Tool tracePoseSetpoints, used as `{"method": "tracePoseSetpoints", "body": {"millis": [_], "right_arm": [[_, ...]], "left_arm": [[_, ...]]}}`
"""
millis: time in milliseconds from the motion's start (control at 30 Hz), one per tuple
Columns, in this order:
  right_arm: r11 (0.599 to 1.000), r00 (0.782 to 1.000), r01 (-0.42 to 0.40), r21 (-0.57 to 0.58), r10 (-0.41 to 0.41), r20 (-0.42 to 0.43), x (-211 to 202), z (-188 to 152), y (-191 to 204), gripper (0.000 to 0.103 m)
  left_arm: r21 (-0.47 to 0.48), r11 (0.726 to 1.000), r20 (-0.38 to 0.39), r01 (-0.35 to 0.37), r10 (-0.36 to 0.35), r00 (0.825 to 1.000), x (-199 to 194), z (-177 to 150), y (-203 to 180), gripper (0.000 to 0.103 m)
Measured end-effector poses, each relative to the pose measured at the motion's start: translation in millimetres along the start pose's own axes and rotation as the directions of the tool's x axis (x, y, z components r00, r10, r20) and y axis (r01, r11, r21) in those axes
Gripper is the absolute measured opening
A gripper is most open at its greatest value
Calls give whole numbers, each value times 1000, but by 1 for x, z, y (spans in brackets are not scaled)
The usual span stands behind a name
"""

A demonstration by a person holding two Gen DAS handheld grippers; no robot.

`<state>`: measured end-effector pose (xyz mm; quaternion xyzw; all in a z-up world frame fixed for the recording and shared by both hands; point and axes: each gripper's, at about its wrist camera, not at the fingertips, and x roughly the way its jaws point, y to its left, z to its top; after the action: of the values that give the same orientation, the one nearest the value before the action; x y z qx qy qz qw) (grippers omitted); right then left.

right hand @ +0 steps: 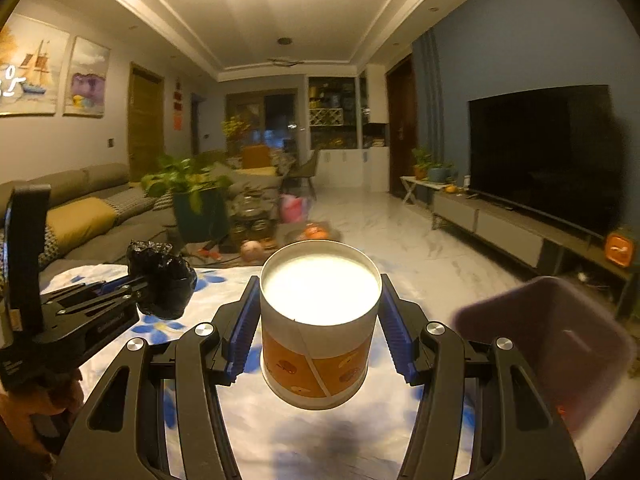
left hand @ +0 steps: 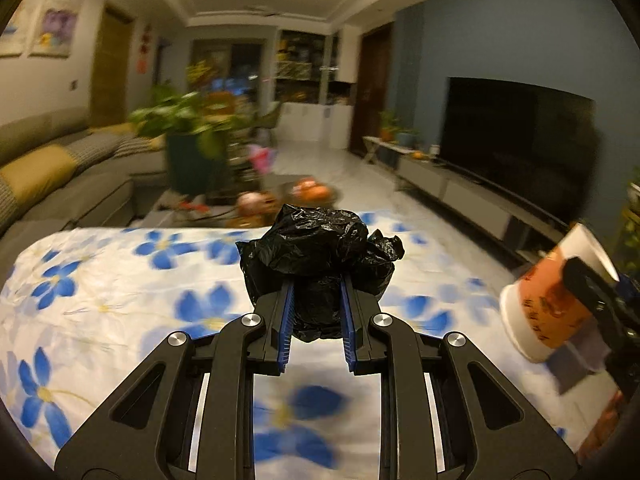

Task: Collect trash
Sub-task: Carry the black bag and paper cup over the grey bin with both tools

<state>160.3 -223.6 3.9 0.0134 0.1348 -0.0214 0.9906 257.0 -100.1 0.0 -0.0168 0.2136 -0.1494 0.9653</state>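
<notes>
Above floral cloth (left hand: 120, 304): bag-gripping left gripper (left hand: 317, 300), cup-gripping right gripper (right hand: 319, 312)

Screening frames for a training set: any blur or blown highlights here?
Left wrist: background and floral cloth motion-smeared, black bag in the left claw sharp. Right wrist: ceiling glare, paper cup interior blown out white, purple bin soft.

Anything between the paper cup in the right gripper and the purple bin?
Nothing but the right gripper's own finger; in the right wrist view the stretch from the paper cup to the purple bin is otherwise bare.
</notes>
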Motion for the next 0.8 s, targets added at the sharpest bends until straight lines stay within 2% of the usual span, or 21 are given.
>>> {"method": "tracePoseSetpoints", "body": {"millis": [167, 300, 433, 600, 700, 800], "right_arm": [[992, 992, 127, 23, -128, 18, -29, -5, -58, 56], [972, 973, 228, 51, -230, 24, -44, -10, -103, 56], [947, 949, 310, 84, -313, 30, -50, -17, -142, 56], [930, 937, 346, 121, -349, 5, -44, -27, -174, 56], [925, 934, 354, 139, -357, -6, -46, -33, -189, 56], [921, 933, 357, 153, -360, -10, -45, -38, -197, 56]], "left_arm": [[42, 991, 2, 131, -131, 991, -5, -2, -67, 20], [86, 967, 0, 238, -239, 971, -2, -4, -131, 20], [109, 942, -11, 317, -318, 948, 8, -8, -177, 20], [143, 908, -46, 393, -391, 919, 28, -17, -221, 20], [158, 901, -64, 404, -399, 915, 40, -24, -237, 21], [150, 890, -99, 430, -420, 902, 52, -28, -247, 21]]}}
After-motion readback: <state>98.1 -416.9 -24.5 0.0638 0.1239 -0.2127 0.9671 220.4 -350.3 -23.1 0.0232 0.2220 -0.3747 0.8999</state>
